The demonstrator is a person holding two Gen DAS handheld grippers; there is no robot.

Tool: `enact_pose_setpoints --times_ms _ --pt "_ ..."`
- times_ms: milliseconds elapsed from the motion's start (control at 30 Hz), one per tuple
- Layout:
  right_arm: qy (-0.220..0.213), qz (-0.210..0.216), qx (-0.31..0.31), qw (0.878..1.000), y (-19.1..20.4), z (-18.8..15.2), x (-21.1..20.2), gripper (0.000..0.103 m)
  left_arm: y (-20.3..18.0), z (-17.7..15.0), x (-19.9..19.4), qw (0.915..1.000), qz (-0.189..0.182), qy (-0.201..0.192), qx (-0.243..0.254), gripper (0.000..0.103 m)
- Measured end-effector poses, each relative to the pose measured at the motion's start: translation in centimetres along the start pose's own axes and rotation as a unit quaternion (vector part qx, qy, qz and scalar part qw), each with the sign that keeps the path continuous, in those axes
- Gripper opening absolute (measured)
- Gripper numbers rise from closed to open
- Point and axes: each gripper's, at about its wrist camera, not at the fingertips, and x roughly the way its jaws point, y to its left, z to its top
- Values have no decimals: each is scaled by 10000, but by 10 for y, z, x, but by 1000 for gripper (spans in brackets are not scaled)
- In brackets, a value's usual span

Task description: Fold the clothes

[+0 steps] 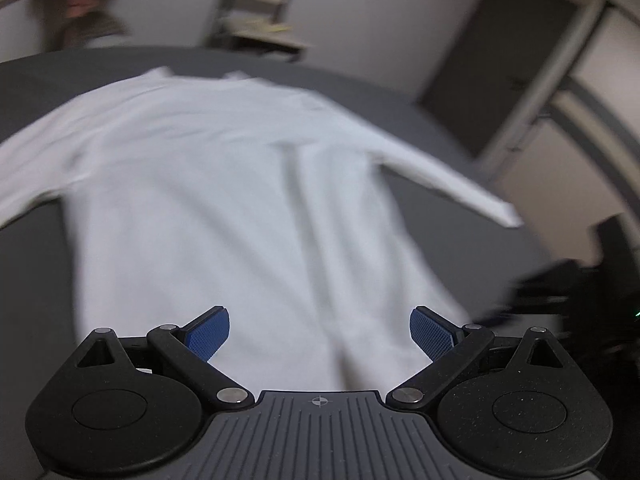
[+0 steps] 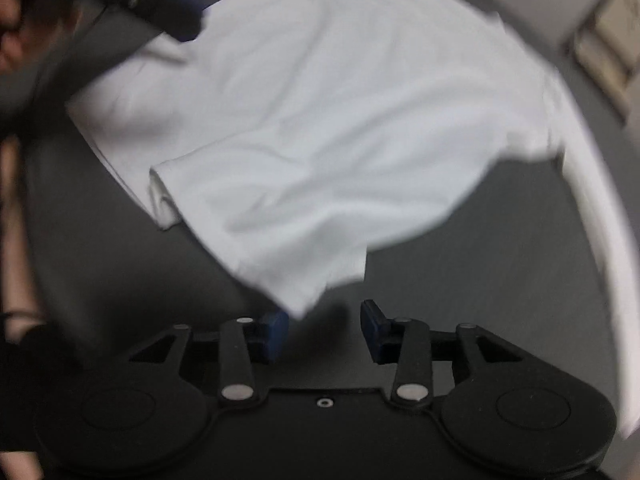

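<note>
Lying flat: one white shirt (image 1: 224, 200), two sleeves.

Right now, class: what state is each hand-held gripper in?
Left hand-held gripper: open, holding nothing, over the white shirt.
Right hand-held gripper: open, holding nothing.

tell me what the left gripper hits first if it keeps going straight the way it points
Most likely the white shirt: the open left gripper points at its lower edge, spread on the grey table. Blur makes depth uncertain.
</note>
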Motion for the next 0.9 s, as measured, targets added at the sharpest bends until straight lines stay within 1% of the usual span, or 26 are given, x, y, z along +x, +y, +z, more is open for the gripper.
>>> enact_pose_setpoints --times_ms 33,67,100,133,167,233,267,300,333,367,400,467,533,633,667,700,733,767,800,867,900 --pt "-156 -156 -121 9997 6 4 2 32 -3 0 0 9998 -204 -31 19 98" --pt "-314 -307 -236 9988 11 8 4 21 -6 1 1 9992 -385 -43 26 98" --pt "-436 -477 -260 9976 14 11 4 7 -7 0 3 9987 -511 -15 4 98" --pt "-597 -727 -247 9953 14 15 2 7 -8 0 6 9981 -608 27 -21 98" --pt "-765 -961 -166 9923 12 19 -2 7 -7 -1 10 9981 -601 113 -47 98" --pt "-1148 -1337 142 9843 0 21 -16 7 -3 -4 21 9985 -422 349 -67 98" --pt "-1309 -1349 368 9815 -8 20 -26 7 -2 -6 26 9984 -326 464 -66 98" --pt "-1468 -1216 671 9794 -18 19 -36 7 -1 -7 31 9981 -214 573 -41 98" --pt "-1630 -970 1058 9761 -30 20 -46 7 0 -9 35 9978 -144 652 -9 98" --pt "-1674 -732 1340 9740 -40 21 -53 7 0 -9 37 9977 -196 643 37 98" --pt "-1709 -493 1614 9707 -48 22 -60 7 -2 -9 36 9978 -331 568 81 98" --pt "-1640 -106 2002 9659 -68 37 -60 7 -10 -7 27 9972 -648 266 265 98" --pt "-1497 124 2136 9653 -81 55 -52 7 -19 -6 17 9947 -887 -52 519 98" --pt "-1310 466 2167 9663 -82 85 -36 9 -33 -13 10 9903 -724 -305 1145 98" --pt "-1246 583 2160 9666 -81 94 -31 10 -34 -15 13 9902 -522 -208 1281 98" --pt "-1148 651 2076 9693 -74 104 -23 14 -33 -17 17 9906 -321 -71 1325 98" --pt "-1039 643 1952 9731 -68 112 -14 20 -30 -18 23 9914 -122 86 1300 98" --pt "-929 630 1826 9768 -62 121 -5 23 -26 -20 28 9921 38 231 1233 98" --pt "-818 482 1694 9810 -54 124 3 25 -23 -20 32 9925 142 347 1166 98" --pt "-621 140 1286 9896 -44 128 13 26 -18 -23 39 9922 325 559 1068 98" --pt "-624 53 1171 9911 -43 125 11 29 -17 -24 42 9915 384 647 1059 98"
